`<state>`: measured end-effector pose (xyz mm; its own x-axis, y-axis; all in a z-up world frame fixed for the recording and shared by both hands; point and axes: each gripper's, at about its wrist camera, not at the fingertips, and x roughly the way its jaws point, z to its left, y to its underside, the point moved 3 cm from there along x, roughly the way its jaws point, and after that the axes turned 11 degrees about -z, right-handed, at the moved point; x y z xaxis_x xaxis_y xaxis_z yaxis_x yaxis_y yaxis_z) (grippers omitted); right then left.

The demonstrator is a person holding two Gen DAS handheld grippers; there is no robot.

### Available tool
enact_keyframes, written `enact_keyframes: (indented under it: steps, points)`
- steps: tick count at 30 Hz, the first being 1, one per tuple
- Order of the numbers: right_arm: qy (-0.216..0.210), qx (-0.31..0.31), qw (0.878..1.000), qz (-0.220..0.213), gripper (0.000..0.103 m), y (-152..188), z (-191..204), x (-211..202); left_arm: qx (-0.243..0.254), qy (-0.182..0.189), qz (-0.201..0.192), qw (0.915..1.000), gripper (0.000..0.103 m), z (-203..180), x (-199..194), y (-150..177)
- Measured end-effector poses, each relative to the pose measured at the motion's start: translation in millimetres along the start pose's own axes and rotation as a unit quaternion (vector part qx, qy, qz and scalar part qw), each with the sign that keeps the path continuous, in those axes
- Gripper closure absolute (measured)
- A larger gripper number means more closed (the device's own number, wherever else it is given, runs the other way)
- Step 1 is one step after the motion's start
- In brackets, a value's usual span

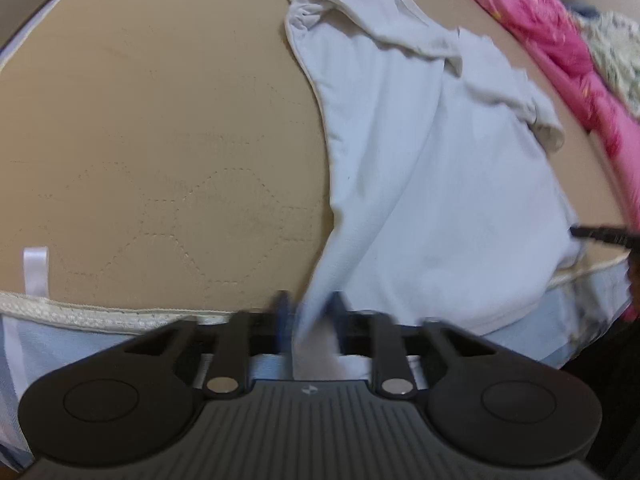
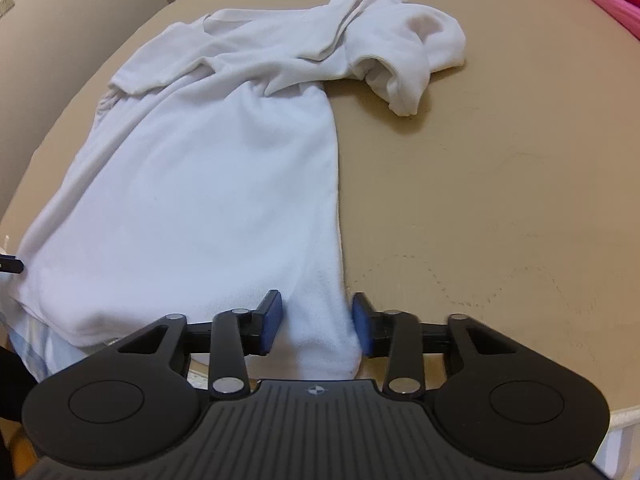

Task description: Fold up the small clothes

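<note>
We noted both grippers at the near hem of the white shirt [image 2: 208,184], one at each bottom corner. The shirt lay on the tan mattress [image 1: 160,140] with its long axis running away from us, hem at the near edge, collar and sleeves at the far end.

The left gripper [image 1: 308,316] had its jaws nearly together on a pinched fold of the hem corner; cloth ran up between the blue pads [image 1: 280,312] and was pulled taut toward them, though blur softened the detail. The right gripper [image 2: 316,324] had its jaws somewhat apart, with the opposite hem corner lying between them. The right-hand pad seemed to touch the cloth; the left-hand one looked just clear of it, so we judged the corner was not firmly pinched.

Both corners were equally close to their own grippers. Our reading: the coming move would turn on carrying the hem forward along the shirt's long axis toward the collar end, and the right side would need a firmer hold first.

Condition of the shirt: body mostly flat and smooth, the top end bunched, one short sleeve [image 2: 404,76] flopped out to the side, rumpled. Pink fabric [image 1: 560,40] lay well apart at the mattress's far side.
</note>
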<state>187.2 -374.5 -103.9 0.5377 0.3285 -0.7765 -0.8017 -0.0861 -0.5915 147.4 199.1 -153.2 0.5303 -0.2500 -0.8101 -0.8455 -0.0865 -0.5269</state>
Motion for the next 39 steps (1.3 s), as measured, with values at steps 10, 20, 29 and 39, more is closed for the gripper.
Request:
enact_keyframes:
  steps: [10, 20, 29, 39]
  points:
    - [-0.166, 0.15, 0.946, -0.236, 0.099, -5.9, -47.9, -146.8, 0.001, 0.136, -0.127, 0.9826, 0.099, 9.5, -88.6, 5.5]
    - [0.016, 0.091, 0.995, -0.042, 0.091, 26.5, -51.0, -76.4, 0.084, 0.089, -0.048, 0.9913, 0.093, -17.8, -37.9, 4.4]
    - [0.002, 0.029, 1.0, 0.01, 0.068, 12.7, -9.0, -22.1, 0.147, 0.068, 0.03, 0.9863, 0.088, -57.6, 16.4, 16.4]
    - [0.047, 0.048, 0.994, -0.082, 0.06, -29.0, -7.8, -27.2, 0.154, 0.016, -0.112, 0.9815, 0.077, -78.1, -1.8, -24.9]
